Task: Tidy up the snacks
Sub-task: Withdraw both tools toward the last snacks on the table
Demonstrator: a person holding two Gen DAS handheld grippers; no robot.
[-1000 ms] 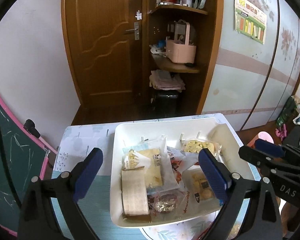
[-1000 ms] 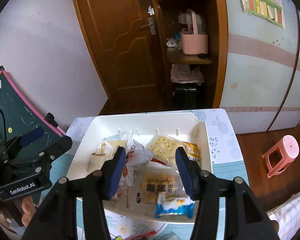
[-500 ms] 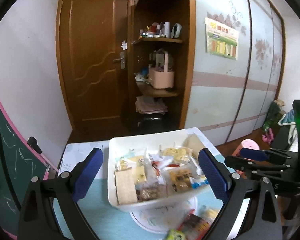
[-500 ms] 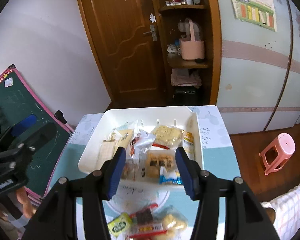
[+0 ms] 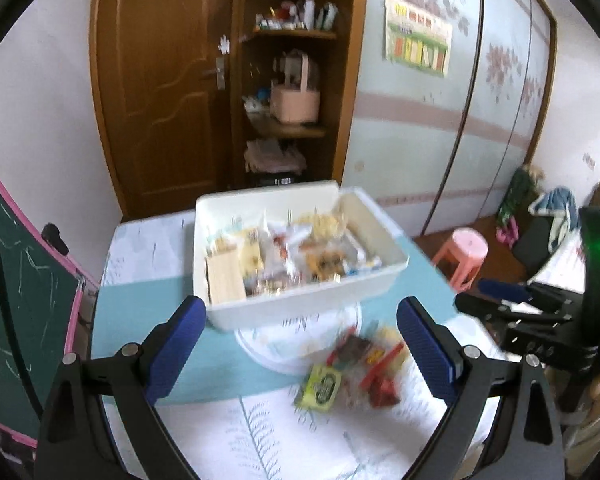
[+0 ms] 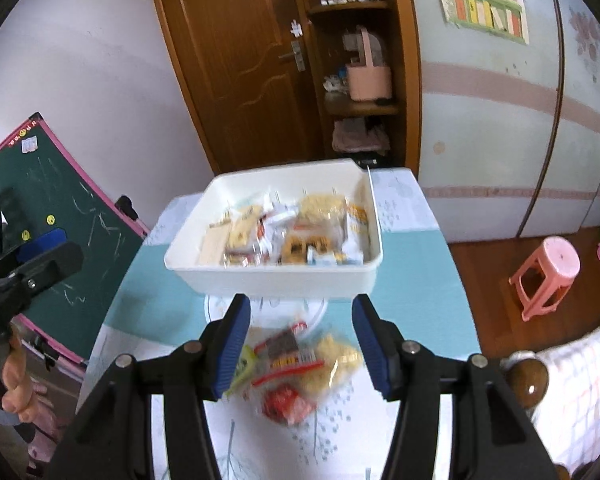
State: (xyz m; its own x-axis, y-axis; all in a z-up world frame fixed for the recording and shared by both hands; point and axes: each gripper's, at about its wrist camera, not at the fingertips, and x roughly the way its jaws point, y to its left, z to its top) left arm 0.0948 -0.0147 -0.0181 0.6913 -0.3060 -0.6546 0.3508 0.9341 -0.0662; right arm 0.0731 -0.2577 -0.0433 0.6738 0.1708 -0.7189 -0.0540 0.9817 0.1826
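Both the left gripper (image 5: 298, 346) and right gripper (image 6: 300, 348) were held released and empty, so the loose snack packets (image 6: 300, 364) lying between the right jaws were best pinched singly, then carried to the white bin (image 6: 272, 276) beyond.

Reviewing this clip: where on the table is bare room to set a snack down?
Bare teal cloth right of the white plastic bin, and bare cloth left of it. Crowded: the bin itself and the loose snack pile in front.

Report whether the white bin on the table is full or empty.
Partly full. The white bin holds a layer of wrapped snacks across its floor, below the rim. A few more packets lie loose on the table in front of it.
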